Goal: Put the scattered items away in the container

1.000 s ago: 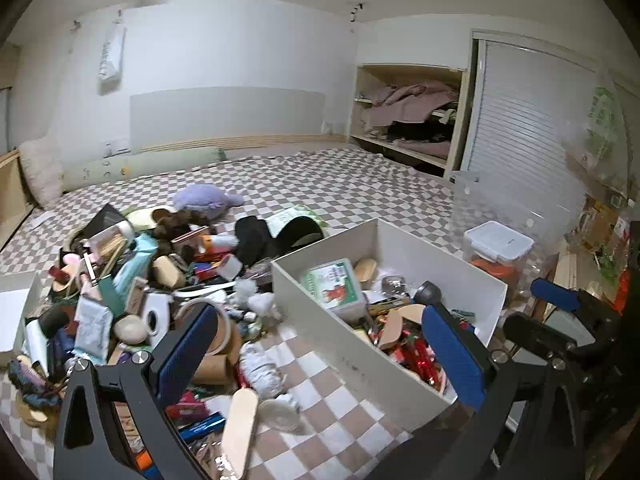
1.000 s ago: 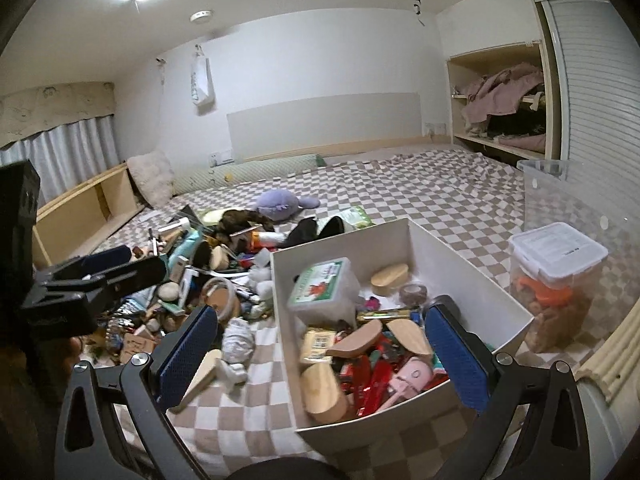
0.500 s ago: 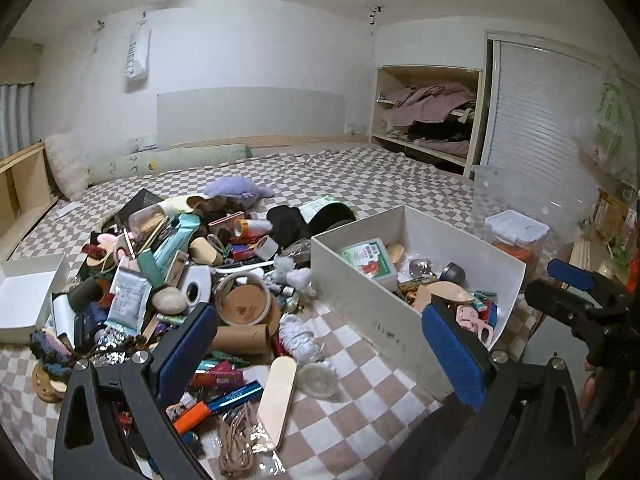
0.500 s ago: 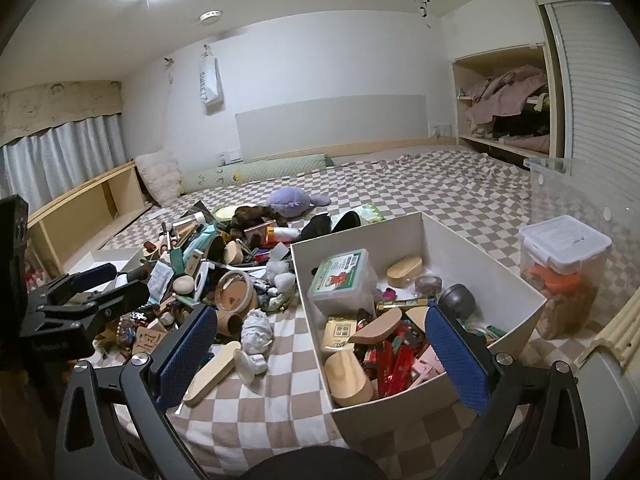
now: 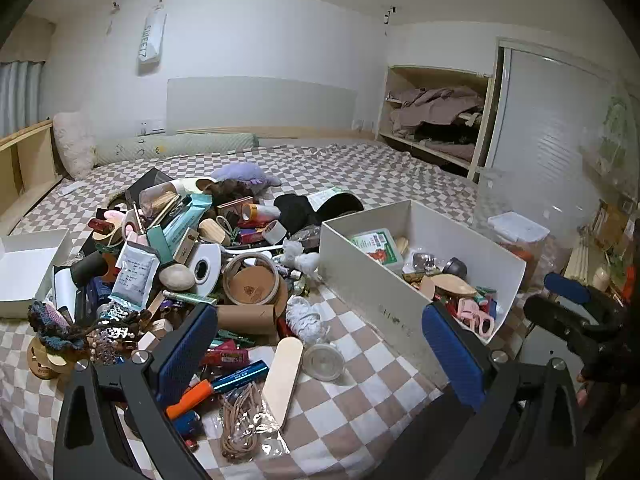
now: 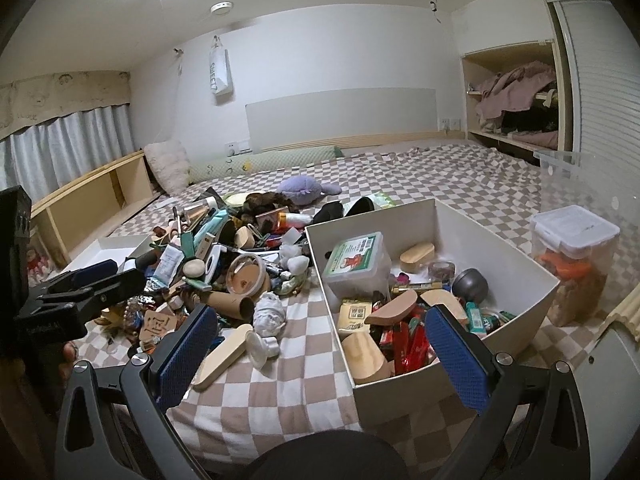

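Observation:
A white open box [image 5: 384, 296] [image 6: 516, 252] stands on the checkered bed and holds several items, among them a green-lidded tub [image 6: 356, 260]. Left of it lies a heap of scattered items: a cardboard tube [image 5: 244, 316], a tape ring [image 5: 252, 284], a flat wooden piece [image 5: 282, 376] [image 6: 224, 356], a clear lid [image 5: 322, 360]. My left gripper [image 5: 320, 356] is open and empty above the heap's near edge. My right gripper [image 6: 320, 352] is open and empty above the box's near left corner. Each gripper shows in the other's view, the right one [image 5: 572, 300] and the left one [image 6: 80, 292].
A small white open box [image 5: 28, 264] lies at the heap's left. A clear lidded food container [image 6: 572, 256] stands right of the white box. A purple plush [image 5: 248, 174] lies behind the heap. Shelves with clothes [image 5: 436, 120] are at the far right wall.
Both grippers have drawn back and turned left, so the heap shows more fully and the box sits further right. Both stay open and empty.

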`<state>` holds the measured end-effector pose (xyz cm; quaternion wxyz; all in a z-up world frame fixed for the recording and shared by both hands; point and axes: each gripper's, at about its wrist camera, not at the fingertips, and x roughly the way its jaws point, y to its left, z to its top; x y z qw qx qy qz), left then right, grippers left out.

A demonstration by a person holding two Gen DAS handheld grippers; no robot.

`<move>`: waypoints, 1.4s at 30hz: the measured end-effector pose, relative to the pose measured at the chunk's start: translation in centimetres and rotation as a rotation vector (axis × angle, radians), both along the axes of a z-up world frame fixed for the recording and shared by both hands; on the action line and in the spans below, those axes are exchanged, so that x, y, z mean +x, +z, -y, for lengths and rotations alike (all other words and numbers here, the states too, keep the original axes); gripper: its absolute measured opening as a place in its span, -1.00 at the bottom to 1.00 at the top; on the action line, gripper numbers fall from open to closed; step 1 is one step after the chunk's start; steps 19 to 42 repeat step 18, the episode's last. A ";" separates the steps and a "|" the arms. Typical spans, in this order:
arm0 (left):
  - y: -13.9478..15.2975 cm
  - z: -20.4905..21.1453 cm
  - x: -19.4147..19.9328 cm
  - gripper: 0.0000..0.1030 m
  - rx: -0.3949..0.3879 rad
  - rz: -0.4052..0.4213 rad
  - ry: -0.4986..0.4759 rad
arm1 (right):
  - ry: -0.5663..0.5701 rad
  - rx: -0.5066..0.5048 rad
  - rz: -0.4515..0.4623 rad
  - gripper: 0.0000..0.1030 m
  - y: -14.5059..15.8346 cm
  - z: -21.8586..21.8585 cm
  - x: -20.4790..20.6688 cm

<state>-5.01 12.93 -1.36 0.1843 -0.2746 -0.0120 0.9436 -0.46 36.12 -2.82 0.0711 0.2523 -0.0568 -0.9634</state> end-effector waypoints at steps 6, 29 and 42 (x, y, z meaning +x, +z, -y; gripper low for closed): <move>-0.3 0.0 0.5 0.99 -0.012 -0.003 0.001 | 0.005 -0.002 0.003 1.00 -0.2 0.2 0.2; -0.7 0.0 0.6 0.99 -0.019 -0.010 0.025 | 0.009 -0.002 0.021 1.00 -0.8 0.3 0.1; -0.7 0.0 0.6 0.99 -0.019 -0.010 0.025 | 0.009 -0.002 0.021 1.00 -0.8 0.3 0.1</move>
